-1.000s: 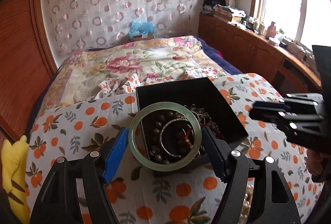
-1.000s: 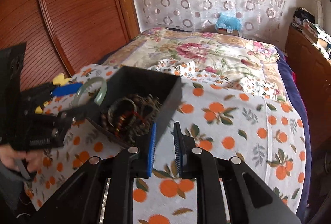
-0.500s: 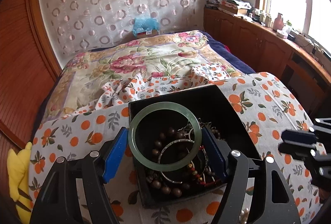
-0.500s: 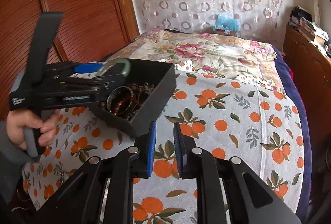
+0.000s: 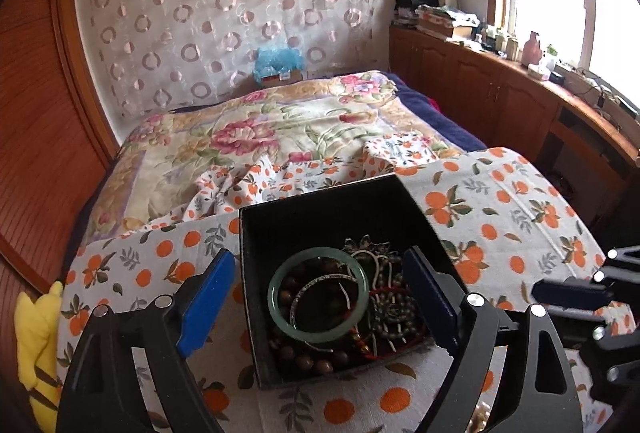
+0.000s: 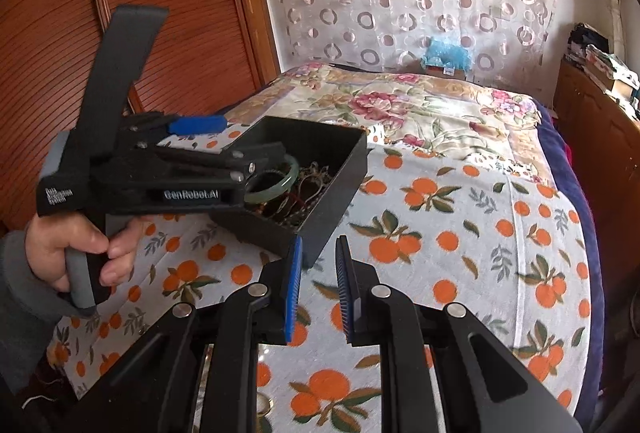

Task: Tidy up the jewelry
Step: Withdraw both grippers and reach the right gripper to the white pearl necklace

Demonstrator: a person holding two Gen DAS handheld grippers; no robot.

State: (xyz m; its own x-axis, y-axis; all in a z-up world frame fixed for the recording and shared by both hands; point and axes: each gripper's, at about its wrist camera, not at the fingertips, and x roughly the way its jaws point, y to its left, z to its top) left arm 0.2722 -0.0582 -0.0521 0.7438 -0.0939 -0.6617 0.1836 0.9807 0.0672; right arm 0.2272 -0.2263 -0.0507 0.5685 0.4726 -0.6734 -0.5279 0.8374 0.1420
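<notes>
Jade bangle (image 5: 318, 295) lying in black box (image 5: 320, 205) atop beads.
Left gripper (image 5: 320, 293) spread wide over box; right gripper (image 6: 318, 287) narrowly parted, empty.

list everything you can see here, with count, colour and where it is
open rectangular box: 1, black, on the orange-print cloth, in front of the left gripper
smooth jade bangle: 1, pale green, lying in the box on top of the other jewelry
round wooden bead strands: number unclear, brown, in the box under the bangle
thin metal bangle: 1, silver, inside the jade ring
tangled chains: number unclear, dark metal with a red cord, right side of the box
orange-print cloth: 1, white with oranges, over the bed
floral quilt: 1, cream and pink, behind the cloth
plush toy: 1, yellow, left edge
left gripper: 1, black with blue pads, open over the box
right gripper: 1, black with blue pads, narrow gap, empty
</notes>
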